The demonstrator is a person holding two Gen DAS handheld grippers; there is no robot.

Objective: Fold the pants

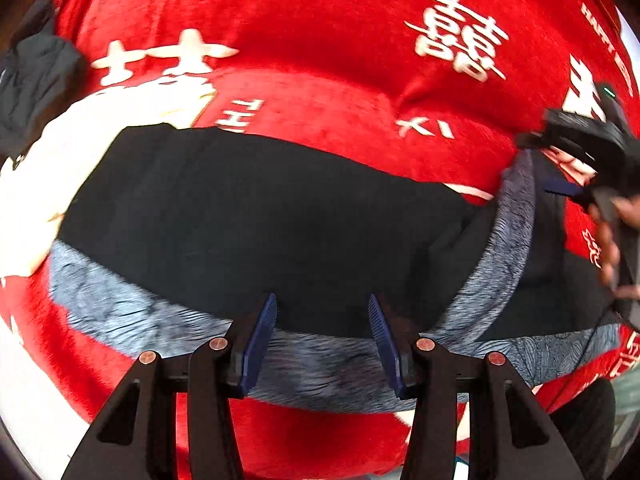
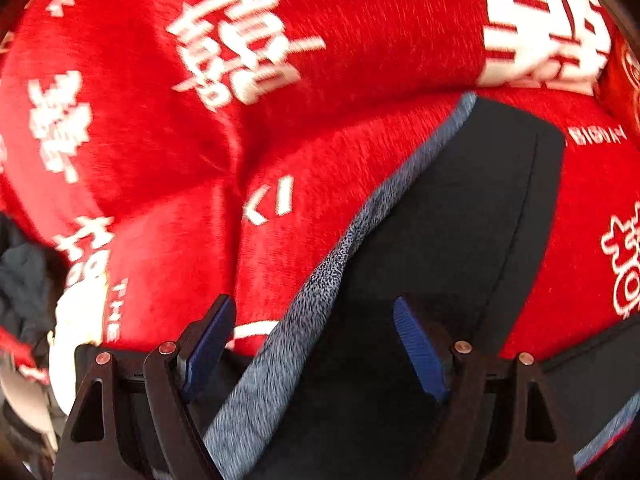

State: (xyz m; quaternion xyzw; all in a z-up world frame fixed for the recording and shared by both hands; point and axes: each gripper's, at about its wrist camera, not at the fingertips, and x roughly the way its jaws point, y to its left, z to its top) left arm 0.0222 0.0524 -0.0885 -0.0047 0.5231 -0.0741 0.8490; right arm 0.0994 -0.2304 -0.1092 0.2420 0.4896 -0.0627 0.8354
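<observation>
The black pants with a grey patterned side stripe [image 1: 256, 220] are lying lengthwise across the red plush blanket with white characters [image 1: 320, 40]. Both the left gripper [image 1: 322, 334] and the right gripper [image 2: 314, 346] are hovering over them, fingers spread, pinching nothing.

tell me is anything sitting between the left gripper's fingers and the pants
Nothing visible. The left gripper hangs open right over the black pants at their grey side stripe, with only the red blanket around them.

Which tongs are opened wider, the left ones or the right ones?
The right tongs: their blue pads stand far apart over the black pants. The left tongs have a narrower gap.
</observation>
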